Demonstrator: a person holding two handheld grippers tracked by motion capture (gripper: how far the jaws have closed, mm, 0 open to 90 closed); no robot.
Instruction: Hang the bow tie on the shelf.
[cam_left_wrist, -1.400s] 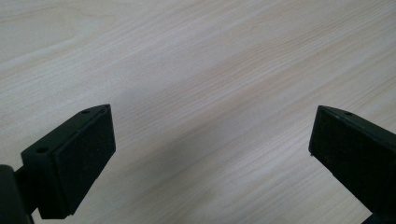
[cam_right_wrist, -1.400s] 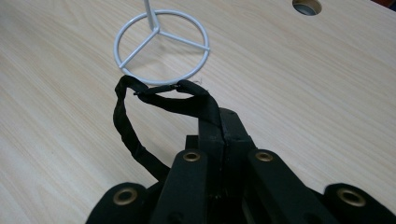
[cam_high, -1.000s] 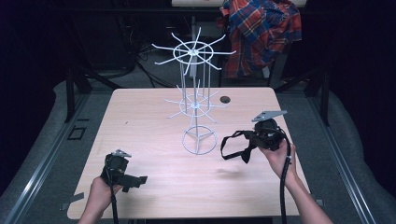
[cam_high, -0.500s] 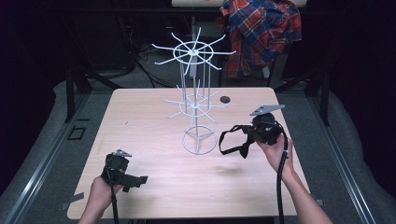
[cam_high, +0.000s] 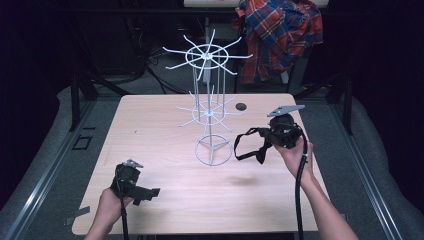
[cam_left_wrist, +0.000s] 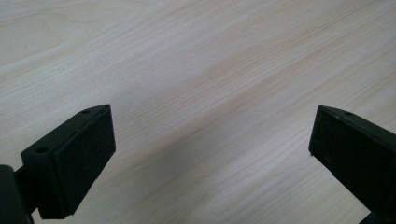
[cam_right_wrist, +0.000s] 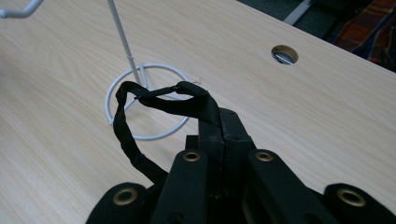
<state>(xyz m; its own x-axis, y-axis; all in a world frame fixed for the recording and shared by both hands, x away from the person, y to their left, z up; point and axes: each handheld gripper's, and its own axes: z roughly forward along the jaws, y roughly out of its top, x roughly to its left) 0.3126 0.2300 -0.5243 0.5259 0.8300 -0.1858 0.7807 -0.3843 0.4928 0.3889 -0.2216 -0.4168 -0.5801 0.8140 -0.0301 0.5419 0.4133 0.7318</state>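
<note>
Two tools: your right tool (cam_high: 267, 139) pinches the black strap (cam_high: 248, 146) at centre-right, beside the white rack (cam_high: 210, 112); your left tool (cam_high: 148, 192) rests wide open, lower left, near the surface (cam_high: 165, 125) edge.

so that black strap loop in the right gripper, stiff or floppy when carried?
Probably floppy: the black strap loop sags below the right gripper in the high view. Likely light, since it hangs from one pinched spot between shut jaws. It may swing and snag the white wire rack close beside it.

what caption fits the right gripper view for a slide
Right gripper shut on a black fabric strap loop, held above the white wire rack's ring base on the light wooden table.
</note>
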